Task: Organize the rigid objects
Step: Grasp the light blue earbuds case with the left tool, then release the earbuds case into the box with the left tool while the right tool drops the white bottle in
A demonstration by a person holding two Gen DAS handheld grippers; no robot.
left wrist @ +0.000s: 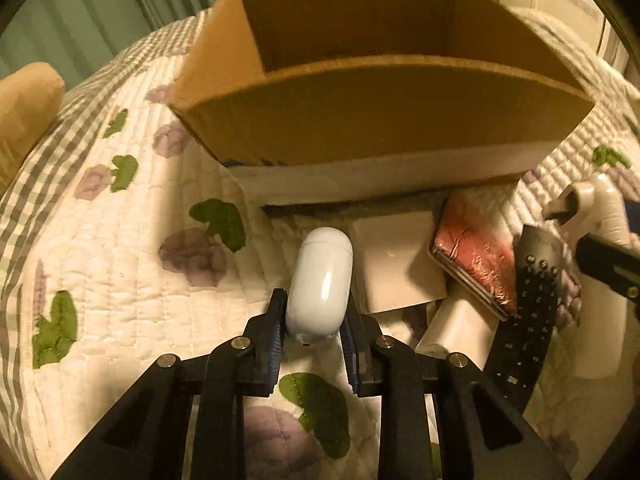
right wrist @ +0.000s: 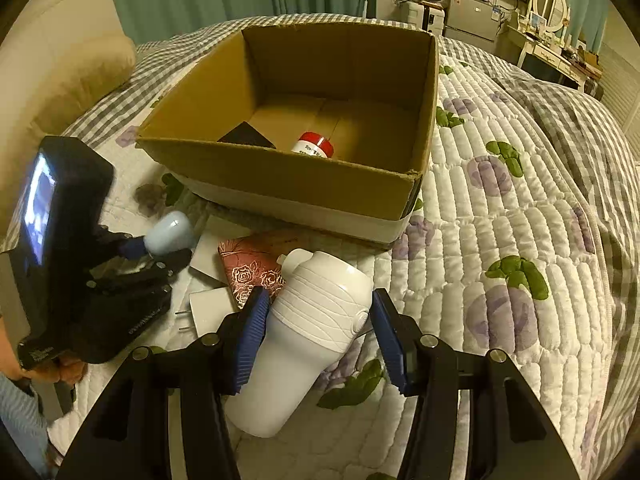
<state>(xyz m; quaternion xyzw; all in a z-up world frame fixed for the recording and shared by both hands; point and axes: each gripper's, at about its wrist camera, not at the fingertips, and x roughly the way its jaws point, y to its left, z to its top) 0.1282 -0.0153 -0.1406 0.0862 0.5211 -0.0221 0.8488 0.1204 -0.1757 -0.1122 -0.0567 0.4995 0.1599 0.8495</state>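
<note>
The left claw [left wrist: 314, 334] is clamped on the smooth pale-blue oval plastic case [left wrist: 320, 280], low in the centre of the left view, on the quilted floral bedspread [left wrist: 120, 272]. The right claw [right wrist: 318, 338] holds the white ribbed plastic tumbler [right wrist: 308, 340]; its left pad touches, the right pad I cannot tell. The step in hand is grasping. Next, each must be lifted over the near wall of the open brown cardboard box [right wrist: 280, 176].

Left claw [left wrist: 314, 330] clamps a white capsule case [left wrist: 320, 280] before the cardboard box [left wrist: 380, 120].
</note>
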